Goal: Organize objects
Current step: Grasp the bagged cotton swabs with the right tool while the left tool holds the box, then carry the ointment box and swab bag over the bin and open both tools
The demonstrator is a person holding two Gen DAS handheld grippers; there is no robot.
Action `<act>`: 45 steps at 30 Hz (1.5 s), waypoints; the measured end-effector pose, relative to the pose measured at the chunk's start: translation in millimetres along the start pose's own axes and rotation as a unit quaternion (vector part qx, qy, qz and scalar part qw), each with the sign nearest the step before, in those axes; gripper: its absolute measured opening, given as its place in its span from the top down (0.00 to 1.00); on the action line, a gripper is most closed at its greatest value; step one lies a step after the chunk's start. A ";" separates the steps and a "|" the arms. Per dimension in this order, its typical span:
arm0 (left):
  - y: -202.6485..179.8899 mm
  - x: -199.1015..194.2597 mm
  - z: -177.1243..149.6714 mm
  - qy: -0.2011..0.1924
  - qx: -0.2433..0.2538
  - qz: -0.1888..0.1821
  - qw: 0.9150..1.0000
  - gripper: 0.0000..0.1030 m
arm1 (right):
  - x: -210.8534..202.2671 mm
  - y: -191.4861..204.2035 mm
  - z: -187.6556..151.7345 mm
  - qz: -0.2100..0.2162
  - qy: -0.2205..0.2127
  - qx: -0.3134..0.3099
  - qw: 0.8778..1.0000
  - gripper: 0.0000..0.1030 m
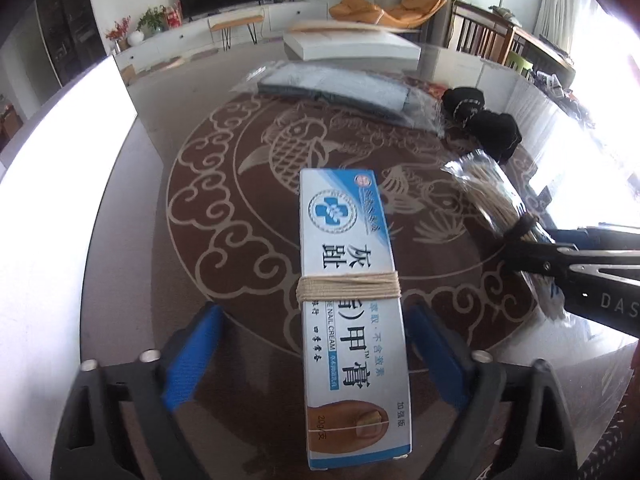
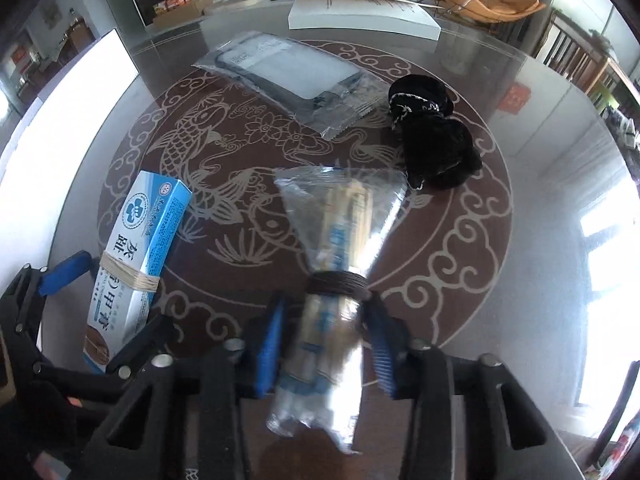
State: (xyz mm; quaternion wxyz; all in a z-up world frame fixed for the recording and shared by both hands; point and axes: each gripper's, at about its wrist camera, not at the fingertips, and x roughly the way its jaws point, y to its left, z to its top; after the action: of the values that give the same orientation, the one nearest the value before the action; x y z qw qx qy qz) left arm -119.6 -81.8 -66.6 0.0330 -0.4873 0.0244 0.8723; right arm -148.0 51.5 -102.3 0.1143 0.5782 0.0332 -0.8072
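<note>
A blue-and-white nail cream box [image 1: 344, 280], bound with tan string, lies on the glass table between the blue fingers of my left gripper [image 1: 314, 352]. The right pad sits at the box's edge and the left pad stands clear of it, so the jaws are open. My right gripper [image 2: 326, 340] is shut on a clear packet of wooden sticks [image 2: 336, 240], gripping just below its dark band. In the left wrist view that packet [image 1: 488, 192] hangs at the right in the right gripper [image 1: 520, 248]. The right wrist view shows the box [image 2: 136, 256] at the lower left.
A phone case in a clear bag [image 2: 288, 76] lies farther back, with a black bundle of cloth [image 2: 436, 140] to its right. A white flat box [image 2: 360, 20] sits at the table's far edge. A bright white panel [image 1: 60, 200] borders the table on the left.
</note>
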 end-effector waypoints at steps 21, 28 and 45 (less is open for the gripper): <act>129.0 -234.3 -64.1 -0.196 -0.149 -0.039 0.968 0.59 | -152.3 121.0 -14.1 0.294 -0.099 -0.037 0.950 0.72; 246.9 -224.0 -92.8 -0.128 -0.211 0.093 0.965 0.58 | -136.3 285.7 -7.7 0.337 -0.077 -0.159 0.925 0.70; 191.2 -182.5 -62.9 -0.116 -0.168 0.161 0.966 0.13 | -99.4 172.4 -23.6 0.133 -0.179 -0.127 0.967 0.13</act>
State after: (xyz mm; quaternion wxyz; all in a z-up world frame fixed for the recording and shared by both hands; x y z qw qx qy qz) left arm 13.6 -283.2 57.9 -0.1881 -0.3710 -0.0482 0.9081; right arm -57.4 -97.1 -3.0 0.2970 0.4042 0.0378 -0.8643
